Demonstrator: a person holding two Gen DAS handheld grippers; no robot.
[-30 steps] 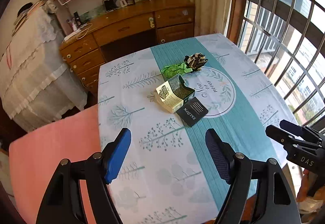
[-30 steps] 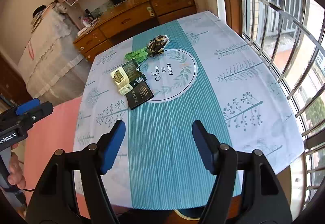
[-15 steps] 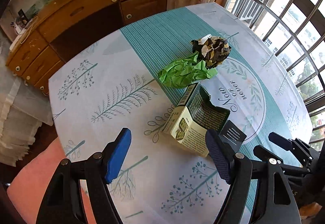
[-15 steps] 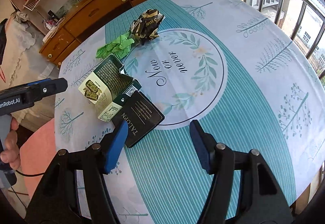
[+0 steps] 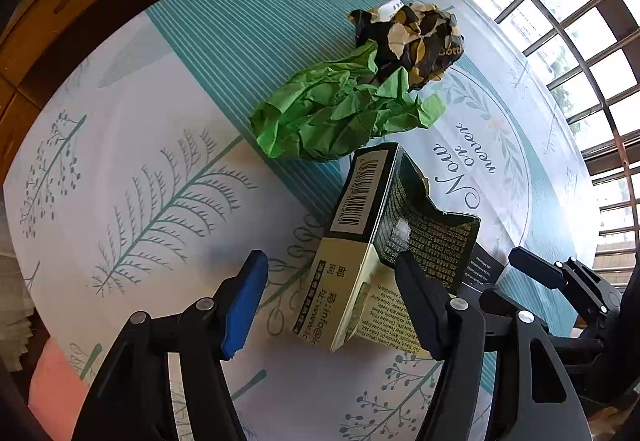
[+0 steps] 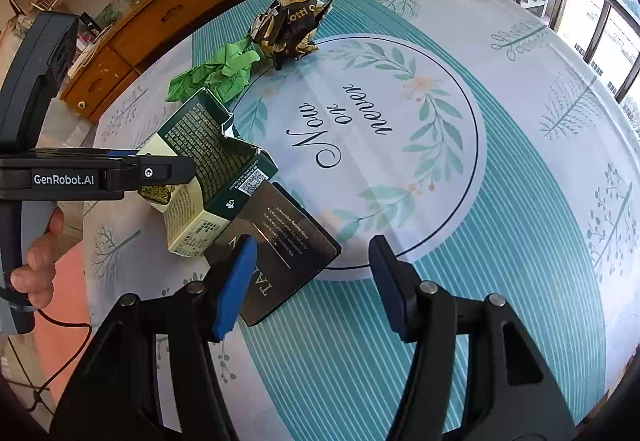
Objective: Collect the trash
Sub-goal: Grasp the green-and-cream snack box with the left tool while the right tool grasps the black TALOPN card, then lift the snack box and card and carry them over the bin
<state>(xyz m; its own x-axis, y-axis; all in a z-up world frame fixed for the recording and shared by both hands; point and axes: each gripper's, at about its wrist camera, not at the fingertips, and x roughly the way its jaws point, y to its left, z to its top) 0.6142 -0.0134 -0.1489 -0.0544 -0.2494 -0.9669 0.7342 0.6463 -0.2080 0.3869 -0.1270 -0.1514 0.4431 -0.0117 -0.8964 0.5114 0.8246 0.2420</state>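
the torn box [image 5: 384, 249] is lying on its side on the tablecloth [image 5: 132, 145], its long axis running away from the left gripper [image 5: 332, 297] toward the green paper [image 5: 340, 113]. its barcode end is pointing away from that gripper, toward the paper, and its near end is sitting between the closing jaws. the blue left pad [image 5: 244, 305] is standing clear of the box; the right finger [image 5: 420, 305] is overlapping its torn face, and whether it is touching cannot be told. beyond the green paper, touching it, a black and cream wrapper [image 5: 412, 41] is sitting crumpled.

the left view is showing the barcode and the printed side panel, while only a corner of the black card [image 5: 484, 265] is peeking out to the right of the box. the right view is showing that card [image 6: 280, 253] whole, lying flat and tucked partly under the box [image 6: 200, 169]. its long axis is running diagonally, from under the right gripper's left finger [image 6: 236, 281] up toward the box. the right gripper [image 6: 312, 281] is hanging over it with jaws closing, the card's lower end lying behind the left finger, the right finger over bare cloth; no pad is seen pressing it.

only the right view is showing the hand [image 6: 40, 261] holding the left gripper's handle, and the wooden dresser [image 6: 168, 13] beyond the table. the left view alone is showing the right gripper's tips [image 5: 560, 277] at its right edge.
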